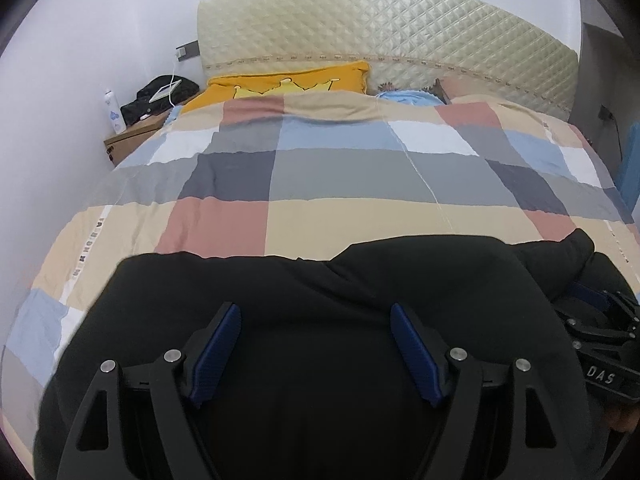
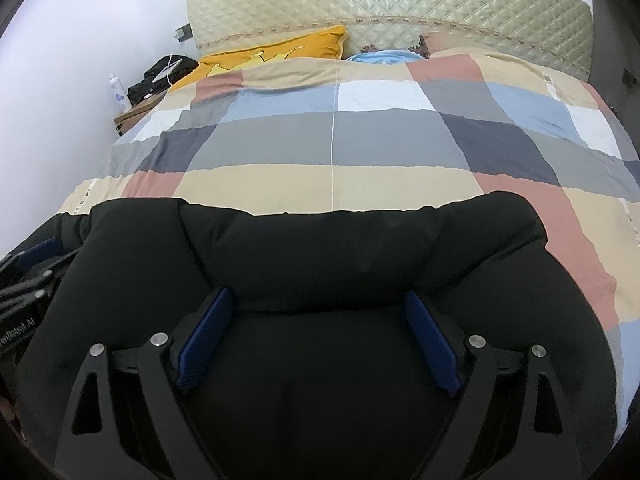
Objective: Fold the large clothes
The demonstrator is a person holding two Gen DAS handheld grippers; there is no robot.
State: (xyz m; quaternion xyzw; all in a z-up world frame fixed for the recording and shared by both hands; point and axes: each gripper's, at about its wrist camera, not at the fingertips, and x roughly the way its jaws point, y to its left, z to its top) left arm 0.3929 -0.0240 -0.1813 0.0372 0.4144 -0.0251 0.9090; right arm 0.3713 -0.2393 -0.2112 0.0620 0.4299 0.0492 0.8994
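Fabric of the black garment point(image 1: 320, 360) lies bunched on the checked quilt point(image 1: 280, 176) beneath both grippers, likely ready for regripping; left gripper point(image 1: 316, 312) and right gripper point(image 2: 320, 300) each hang with 2 fingers apart, gripping nothing.

Location: a home bedroom. A bed point(image 1: 120, 216) fills the area ahead of the claw, covered by a patchwork duvet point(image 1: 320, 184) in beige, grey, blue and pink squares. Beyond it stands a quilted cream headboard point(image 1: 400, 32) with a yellow pillow point(image 1: 288, 80) at its base. Ahead-left, a wooden nightstand point(image 1: 128, 140) against the white wall point(image 1: 80, 60) carries a bottle point(image 1: 114, 112) and a black bag point(image 1: 160, 96).
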